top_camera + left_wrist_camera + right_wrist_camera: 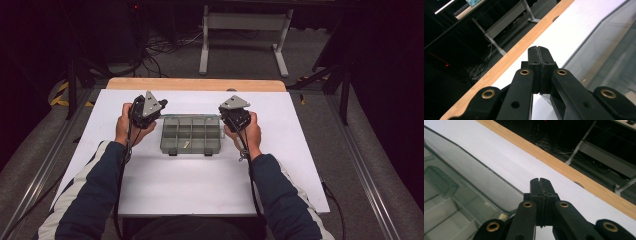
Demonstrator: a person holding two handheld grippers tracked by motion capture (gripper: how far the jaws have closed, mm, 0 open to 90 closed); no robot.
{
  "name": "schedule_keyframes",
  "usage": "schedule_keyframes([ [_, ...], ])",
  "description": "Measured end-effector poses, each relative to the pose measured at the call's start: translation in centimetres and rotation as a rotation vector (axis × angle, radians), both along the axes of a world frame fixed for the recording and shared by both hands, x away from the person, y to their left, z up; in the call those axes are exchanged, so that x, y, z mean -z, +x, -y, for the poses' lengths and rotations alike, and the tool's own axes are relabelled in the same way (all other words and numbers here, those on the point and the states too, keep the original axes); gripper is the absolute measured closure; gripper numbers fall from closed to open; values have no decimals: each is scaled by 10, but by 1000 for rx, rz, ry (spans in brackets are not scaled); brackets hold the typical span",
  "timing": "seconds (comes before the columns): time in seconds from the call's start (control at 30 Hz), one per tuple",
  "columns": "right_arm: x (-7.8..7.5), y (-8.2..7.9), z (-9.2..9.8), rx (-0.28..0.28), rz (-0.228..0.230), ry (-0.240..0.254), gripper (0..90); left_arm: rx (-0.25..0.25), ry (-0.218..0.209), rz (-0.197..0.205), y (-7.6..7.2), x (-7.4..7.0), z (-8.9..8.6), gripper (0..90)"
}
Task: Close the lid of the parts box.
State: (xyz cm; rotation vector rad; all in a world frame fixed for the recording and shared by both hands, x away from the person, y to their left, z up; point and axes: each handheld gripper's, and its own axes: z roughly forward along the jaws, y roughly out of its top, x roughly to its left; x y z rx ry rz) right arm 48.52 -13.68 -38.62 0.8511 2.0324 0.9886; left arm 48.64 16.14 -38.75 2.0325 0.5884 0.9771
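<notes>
The left hand [128, 127] is holding the left gripper [159, 111] at the left far corner of a compartment box [191, 135]. In the left gripper view, the left gripper [539, 50] is showing its two black jaws pressed fully together, with no gap between the pads. Whether the jaws are pinching the thin edge of the clear lid [609, 50], which is standing just beside them on the right, cannot be told.

The compartment box is sitting near the middle of the white table surface [200, 185], slightly toward the far side, between the two grippers. It is a grey, divided organizer with two dark latches on its near edge. A small pale item [185, 145] is lying in one of the near compartments; its identity is too small to determine. The clear lid [192, 116] is standing raised along the far edge of the box.

The right hand [250, 135] is holding the right gripper [223, 114] at the right far corner of the box. In the right gripper view, the right gripper [541, 183] is likewise showing its jaws closed against each other. The clear lid [474, 177] is lying just to their left, with the box dividers [446, 207] visible through it. A wooden table edge [574, 173] is running beyond the white surface [506, 157].
</notes>
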Motion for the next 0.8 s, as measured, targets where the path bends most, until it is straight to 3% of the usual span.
schedule_keyframes([
  [0.23,4,-6,1,-11,-5,19,900,7,-39,-4,-5,6,0,900],
  [0.8,14,-24,-7,-82,-12,16,900,50,-29,-6,-21,14,6,900],
])
